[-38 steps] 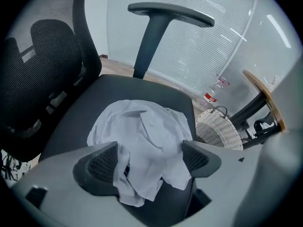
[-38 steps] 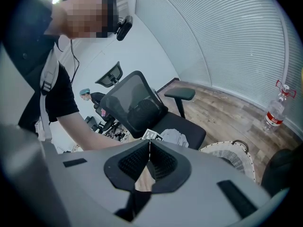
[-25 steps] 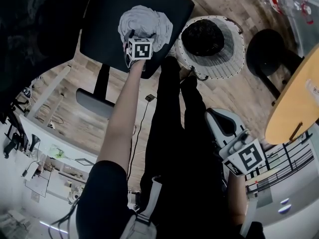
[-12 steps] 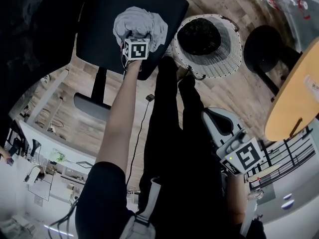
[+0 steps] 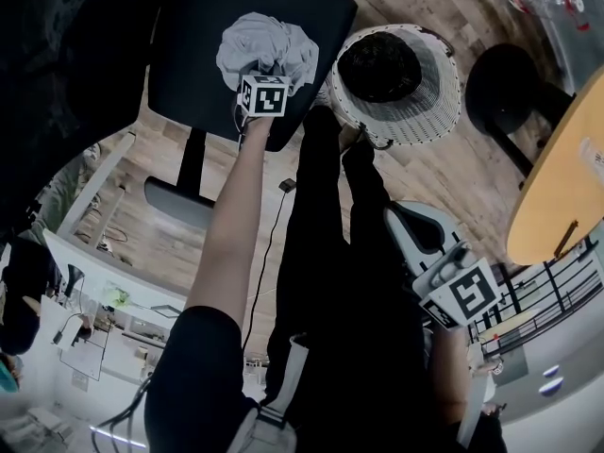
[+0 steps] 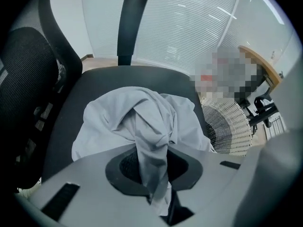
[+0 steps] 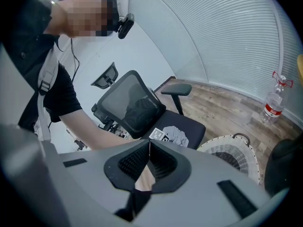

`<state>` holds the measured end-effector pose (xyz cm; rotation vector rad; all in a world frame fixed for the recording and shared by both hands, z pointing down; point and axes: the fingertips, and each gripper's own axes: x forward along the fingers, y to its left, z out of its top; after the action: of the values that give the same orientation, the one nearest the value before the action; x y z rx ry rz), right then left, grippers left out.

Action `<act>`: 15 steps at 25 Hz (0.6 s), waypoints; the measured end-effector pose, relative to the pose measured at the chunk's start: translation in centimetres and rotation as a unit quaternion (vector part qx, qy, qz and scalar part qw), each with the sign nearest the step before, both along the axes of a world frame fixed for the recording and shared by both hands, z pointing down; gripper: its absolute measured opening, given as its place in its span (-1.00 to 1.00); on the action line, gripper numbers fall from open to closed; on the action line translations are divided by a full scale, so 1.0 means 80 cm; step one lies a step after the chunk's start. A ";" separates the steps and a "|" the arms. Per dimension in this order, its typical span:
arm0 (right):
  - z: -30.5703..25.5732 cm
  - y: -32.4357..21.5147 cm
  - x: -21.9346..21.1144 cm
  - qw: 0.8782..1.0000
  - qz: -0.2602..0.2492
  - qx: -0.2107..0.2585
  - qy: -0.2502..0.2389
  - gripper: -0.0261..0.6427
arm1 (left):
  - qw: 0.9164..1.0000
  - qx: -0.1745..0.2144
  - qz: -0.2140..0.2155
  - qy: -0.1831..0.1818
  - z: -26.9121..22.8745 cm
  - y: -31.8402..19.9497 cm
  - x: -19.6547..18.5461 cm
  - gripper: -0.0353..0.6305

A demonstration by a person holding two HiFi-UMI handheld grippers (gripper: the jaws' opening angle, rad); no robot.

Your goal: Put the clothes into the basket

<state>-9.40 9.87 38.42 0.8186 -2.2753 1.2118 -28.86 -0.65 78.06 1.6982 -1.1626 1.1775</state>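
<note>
On the seat of the black office chair (image 5: 203, 45) lies the task's thing, a pale grey garment (image 5: 274, 45), crumpled in a loose heap. Just beside the chair stands the white woven basket (image 5: 429, 111), with dark clothing (image 5: 380, 67) already inside.

We judge the garment light, soft and limp. It will keep no shape and will hang and trail once raised, so a loose corner could catch on the seat edge or the basket's rim. Thin cloth also slips out of a shallow pinch, so we would take hold at a bunched ridge near the middle of the heap, several layers thick.

Our left gripper (image 6: 152, 169) points steeply down at the heap. Its jaws have just been closing and now clamp a twisted fold of the grey cloth, which runs down between the pads. Our right gripper (image 7: 148, 161) hangs well apart, jaws together, with nothing in them.
</note>
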 end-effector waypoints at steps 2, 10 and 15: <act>-0.002 -0.001 0.000 1.000 0.002 0.003 -0.002 -0.87 | 1.000 -0.001 0.004 -0.002 -0.001 0.000 0.000 -0.66; -0.017 -0.011 -0.001 1.000 0.006 0.020 -0.008 -0.87 | 1.000 -0.004 0.003 0.003 -0.023 0.000 0.002 -0.68; -0.034 -0.020 -0.001 0.999 0.006 0.039 -0.008 -0.87 | 1.000 -0.003 0.001 0.002 -0.043 0.003 0.003 -0.69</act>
<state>-9.47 8.31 35.73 0.8536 -2.3472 1.1458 -28.63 -0.43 74.61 1.6968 -1.1532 1.1777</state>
